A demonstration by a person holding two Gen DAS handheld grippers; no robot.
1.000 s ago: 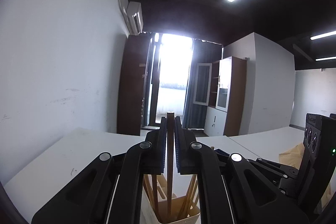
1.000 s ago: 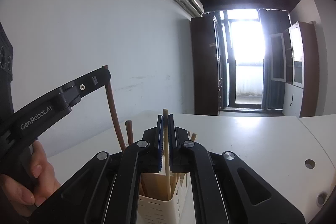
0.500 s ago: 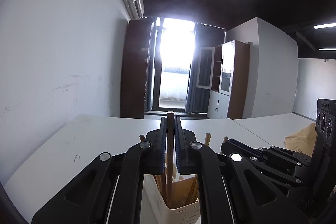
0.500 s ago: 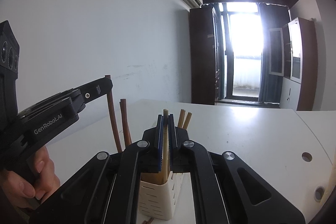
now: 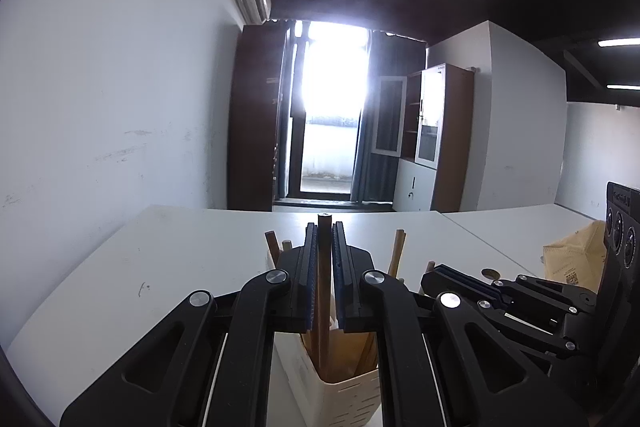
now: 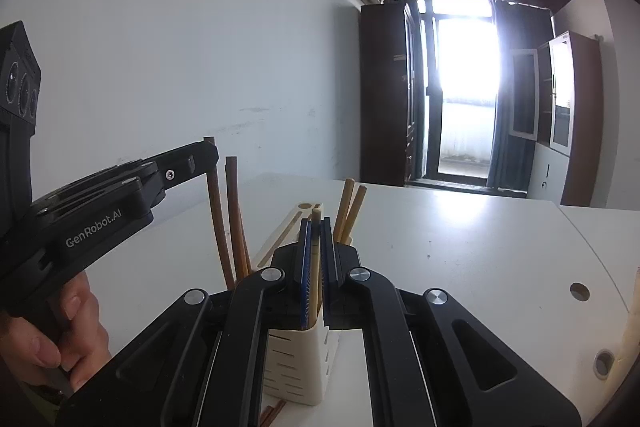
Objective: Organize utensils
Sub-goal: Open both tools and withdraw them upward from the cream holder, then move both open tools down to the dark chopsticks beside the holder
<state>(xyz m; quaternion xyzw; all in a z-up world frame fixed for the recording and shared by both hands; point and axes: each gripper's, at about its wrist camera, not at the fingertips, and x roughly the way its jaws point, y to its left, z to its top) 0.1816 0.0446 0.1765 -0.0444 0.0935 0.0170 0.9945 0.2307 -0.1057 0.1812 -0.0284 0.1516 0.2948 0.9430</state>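
My left gripper (image 5: 324,227) is shut on a dark brown chopstick (image 5: 323,291) whose lower end stands inside the cream slotted utensil holder (image 5: 344,395). It also shows at the left of the right wrist view (image 6: 208,157). My right gripper (image 6: 315,223) is shut on a pale chopstick (image 6: 315,267) that reaches down into the same holder (image 6: 296,367). Several other chopsticks (image 6: 348,207) stand in the holder.
The holder stands on a white table (image 6: 460,247) beside a white wall. A brown paper package (image 5: 572,259) lies on the table at the right. A chopstick end (image 6: 272,413) lies at the holder's base. Cable holes (image 6: 579,291) are in the tabletop.
Both grippers have lowered, each with its chopstick going deeper into the holder. More of the holder and the table now shows in both views.
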